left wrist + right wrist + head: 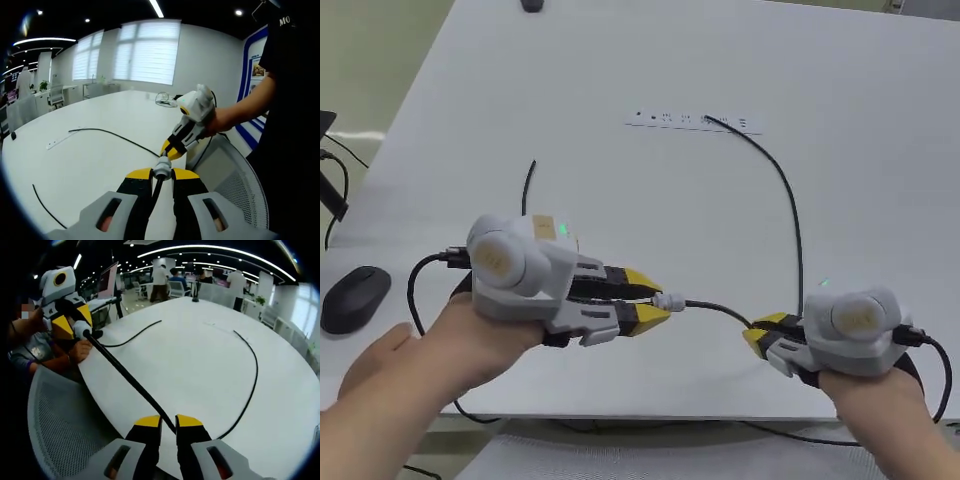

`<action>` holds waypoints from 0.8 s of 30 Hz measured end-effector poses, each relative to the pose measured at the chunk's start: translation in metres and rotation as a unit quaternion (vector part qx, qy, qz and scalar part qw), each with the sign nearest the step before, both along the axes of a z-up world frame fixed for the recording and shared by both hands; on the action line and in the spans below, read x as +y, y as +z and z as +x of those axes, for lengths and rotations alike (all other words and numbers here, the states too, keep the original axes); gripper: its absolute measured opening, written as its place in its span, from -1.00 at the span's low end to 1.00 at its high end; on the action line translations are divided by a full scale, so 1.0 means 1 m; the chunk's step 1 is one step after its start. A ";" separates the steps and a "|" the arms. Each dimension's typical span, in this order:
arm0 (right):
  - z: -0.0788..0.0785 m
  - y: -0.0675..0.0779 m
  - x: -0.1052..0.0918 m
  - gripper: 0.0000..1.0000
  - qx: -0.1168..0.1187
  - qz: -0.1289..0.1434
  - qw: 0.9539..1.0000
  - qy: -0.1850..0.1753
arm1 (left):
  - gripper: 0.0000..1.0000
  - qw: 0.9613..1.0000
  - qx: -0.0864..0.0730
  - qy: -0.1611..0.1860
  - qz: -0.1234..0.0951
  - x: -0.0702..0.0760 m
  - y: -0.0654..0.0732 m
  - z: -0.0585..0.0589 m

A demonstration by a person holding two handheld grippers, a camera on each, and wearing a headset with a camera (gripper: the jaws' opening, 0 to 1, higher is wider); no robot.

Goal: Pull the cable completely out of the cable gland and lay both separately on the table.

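Pinching cable [715, 308], right hand-held gripper [752, 336] faces left hand-held gripper [658, 298], clamped on half-hidden cable gland [162, 169].

Even, bright overhead light washes the white table [720, 60] with soft shadows, while both gripper views bend strongly at their edges.

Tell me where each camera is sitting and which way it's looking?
Head view: on the person's head, looking down at the white table; the left hand and right hand show.
Left gripper view: on the left gripper, looking past the cable gland to the right gripper and a forearm.
Right gripper view: on the right gripper, looking along the cable to the left gripper.
Shared: both gripper views see the cable gland.
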State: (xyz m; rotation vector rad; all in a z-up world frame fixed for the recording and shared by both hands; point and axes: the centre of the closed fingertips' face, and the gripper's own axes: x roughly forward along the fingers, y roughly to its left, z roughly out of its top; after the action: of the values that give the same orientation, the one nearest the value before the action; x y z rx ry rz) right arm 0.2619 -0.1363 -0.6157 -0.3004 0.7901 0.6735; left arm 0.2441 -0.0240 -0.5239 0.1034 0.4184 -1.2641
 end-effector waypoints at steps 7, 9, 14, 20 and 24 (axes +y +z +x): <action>-0.004 0.043 0.026 -0.73 -0.055 -0.039 0.994 0.081 | -0.70 1.000 0.001 0.009 0.000 0.001 0.000 0.001; -0.009 0.049 0.041 -0.76 -0.038 -0.013 0.995 0.094 | -0.69 1.000 0.003 0.009 0.004 0.000 -0.001 0.000; -0.009 0.062 0.061 -0.77 -0.051 -0.019 0.991 0.122 | -0.69 1.000 0.004 0.010 0.003 -0.001 0.000 0.001; -0.011 0.069 0.076 -0.84 -0.076 -0.045 0.985 0.149 | -0.69 1.000 0.003 0.015 0.005 -0.004 0.002 0.002; -0.009 0.074 0.084 -0.88 -0.094 -0.049 0.984 0.146 | -0.69 1.000 0.000 0.013 0.005 -0.007 0.003 0.001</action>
State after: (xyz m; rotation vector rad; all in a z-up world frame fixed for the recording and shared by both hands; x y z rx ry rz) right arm 0.2532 -0.0525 -0.5418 -0.5698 0.6037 0.8691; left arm 0.2448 -0.0314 -0.5207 0.1057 0.4242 -1.2372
